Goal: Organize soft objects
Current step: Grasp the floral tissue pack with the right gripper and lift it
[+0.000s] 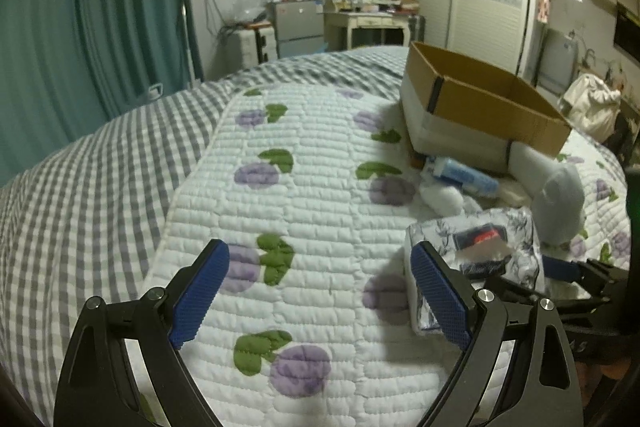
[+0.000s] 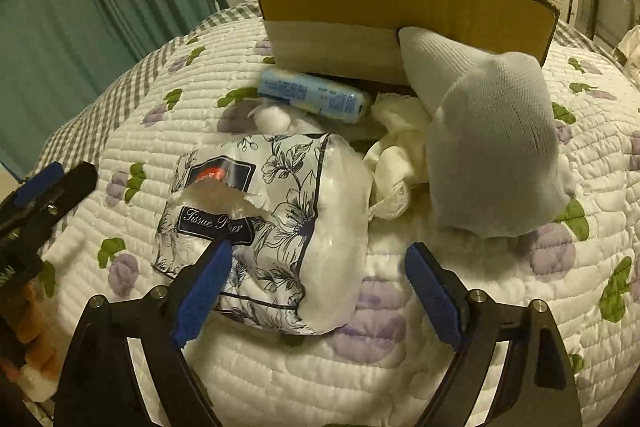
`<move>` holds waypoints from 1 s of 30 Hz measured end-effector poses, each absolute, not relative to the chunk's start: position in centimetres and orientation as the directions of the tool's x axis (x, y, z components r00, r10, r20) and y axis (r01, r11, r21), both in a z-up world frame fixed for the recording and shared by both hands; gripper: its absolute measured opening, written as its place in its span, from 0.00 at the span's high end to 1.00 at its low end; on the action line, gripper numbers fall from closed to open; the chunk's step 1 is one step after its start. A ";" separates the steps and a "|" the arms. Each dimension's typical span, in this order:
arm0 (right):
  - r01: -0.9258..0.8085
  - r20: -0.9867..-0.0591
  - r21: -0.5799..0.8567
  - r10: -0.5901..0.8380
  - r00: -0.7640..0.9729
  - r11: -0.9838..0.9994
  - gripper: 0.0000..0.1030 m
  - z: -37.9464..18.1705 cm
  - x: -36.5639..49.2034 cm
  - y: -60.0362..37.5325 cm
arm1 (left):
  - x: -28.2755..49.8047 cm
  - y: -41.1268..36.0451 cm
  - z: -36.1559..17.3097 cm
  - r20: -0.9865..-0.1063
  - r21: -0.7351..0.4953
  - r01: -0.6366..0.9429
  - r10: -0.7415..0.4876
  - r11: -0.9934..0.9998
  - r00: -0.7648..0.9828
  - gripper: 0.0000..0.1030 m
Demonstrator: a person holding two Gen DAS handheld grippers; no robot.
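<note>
Both grippers are hanging spread wide with nothing between their pads. We are holding the right gripper point(image 2: 318, 291) low over the quilt point(image 2: 400, 367), its left pad overlapping the near edge of the tissue pack point(image 2: 276, 227) in the right wrist view, though we cannot tell whether it is touching. The left gripper point(image 1: 320, 291) is hovering over bare quilt, with the pack just beside its right pad at 3 o'clock.

The pack is lying flat on the quilt, its wrapper torn open on top. Working outward from it: at 12 o'clock a cotton ball point(image 2: 274, 119) and a blue tube point(image 2: 314, 98) are resting near the foot of the box point(image 2: 360, 11); at 2 o'clock a crumpled white cloth point(image 2: 394, 163) is lying just beside the pack, and past it a white sock point(image 2: 488, 135) is leaning against the box wall. The box is sitting open at the far end.

We judge that we are lining up to grasp the pack. Next, the right gripper would need to shift toward 10 o'clock so its fingers straddle the pack, close gently since it will squash, then carry it to 12 o'clock over the box rim.
</note>
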State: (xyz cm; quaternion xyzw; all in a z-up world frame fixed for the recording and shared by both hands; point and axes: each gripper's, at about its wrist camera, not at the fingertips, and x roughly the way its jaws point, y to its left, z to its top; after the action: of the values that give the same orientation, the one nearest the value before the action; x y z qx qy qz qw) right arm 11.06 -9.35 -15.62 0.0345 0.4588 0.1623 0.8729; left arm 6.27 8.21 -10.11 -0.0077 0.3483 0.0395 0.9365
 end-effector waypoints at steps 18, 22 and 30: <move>-0.375 -0.610 0.277 0.463 0.643 0.885 0.67 -6.7 5.2 -13.9 | 3.4 3.9 -5.6 -0.614 0.023 -0.070 0.070 0.997 0.787 0.09; -0.322 -0.542 0.236 0.399 0.739 0.917 0.67 -2.8 4.4 -18.6 | 4.1 0.7 -4.7 -0.615 0.001 -0.030 0.025 1.000 0.788 0.09; -0.086 -0.556 0.192 0.180 0.812 0.978 0.67 -3.5 6.0 -28.3 | 7.8 -8.4 -7.1 -0.671 -0.017 0.081 -0.072 0.997 0.738 0.11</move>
State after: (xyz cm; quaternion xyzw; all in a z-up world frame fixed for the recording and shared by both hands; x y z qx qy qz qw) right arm 6.03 -28.29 -3.53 0.0793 0.2988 0.0702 0.9484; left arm 7.80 -8.40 -7.14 0.0067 0.3593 -0.0411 0.9323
